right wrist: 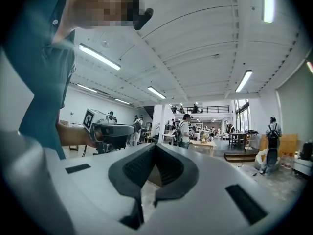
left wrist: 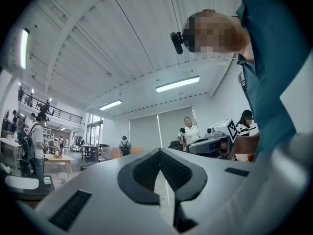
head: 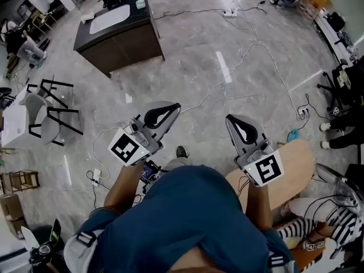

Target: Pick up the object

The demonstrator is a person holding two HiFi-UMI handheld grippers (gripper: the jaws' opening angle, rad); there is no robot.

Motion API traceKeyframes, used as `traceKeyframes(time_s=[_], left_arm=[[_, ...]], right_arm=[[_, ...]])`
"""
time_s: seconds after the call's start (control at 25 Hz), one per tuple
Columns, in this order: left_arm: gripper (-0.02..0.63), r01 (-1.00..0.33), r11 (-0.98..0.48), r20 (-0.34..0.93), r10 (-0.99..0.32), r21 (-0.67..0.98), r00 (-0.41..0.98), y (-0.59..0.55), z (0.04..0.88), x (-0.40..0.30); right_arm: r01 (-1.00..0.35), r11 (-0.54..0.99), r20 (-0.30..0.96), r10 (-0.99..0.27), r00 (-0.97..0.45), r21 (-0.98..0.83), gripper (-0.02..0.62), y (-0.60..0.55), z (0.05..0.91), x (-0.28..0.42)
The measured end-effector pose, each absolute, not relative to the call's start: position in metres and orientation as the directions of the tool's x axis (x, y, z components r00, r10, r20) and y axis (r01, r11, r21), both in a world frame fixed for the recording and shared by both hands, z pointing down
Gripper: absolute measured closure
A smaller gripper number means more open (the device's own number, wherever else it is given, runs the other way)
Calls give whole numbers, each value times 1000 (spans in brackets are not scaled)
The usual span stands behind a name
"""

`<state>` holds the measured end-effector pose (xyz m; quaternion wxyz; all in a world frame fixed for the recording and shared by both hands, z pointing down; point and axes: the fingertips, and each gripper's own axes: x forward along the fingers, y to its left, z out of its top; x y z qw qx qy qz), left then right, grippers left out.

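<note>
Grey marble floor (head: pixel 193 67) fills the head view, crossed by loose white cables (head: pixel 273 64). At the far left stand 2 black-framed chairs (head: pixel 48 115), with a dark counter (head: pixel 122 38) further up. The left gripper (head: pixel 170 110) is held above the floor, its fingers pressed together with nothing between them. The right gripper (head: pixel 233 121), near it, shows the same: fingers closed on nothing. Which object the task means I cannot tell.
</note>
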<state>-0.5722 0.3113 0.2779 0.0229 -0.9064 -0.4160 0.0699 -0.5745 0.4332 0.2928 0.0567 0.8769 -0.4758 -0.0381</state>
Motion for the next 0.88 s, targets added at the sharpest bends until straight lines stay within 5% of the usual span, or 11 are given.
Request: traceKeyframes(time_s=[0.88], left_arm=[[604, 764, -638, -54, 770, -92, 636, 270, 295, -418]], right_arm=[[-830, -543, -12, -838, 546, 131, 581, 388, 302, -421]])
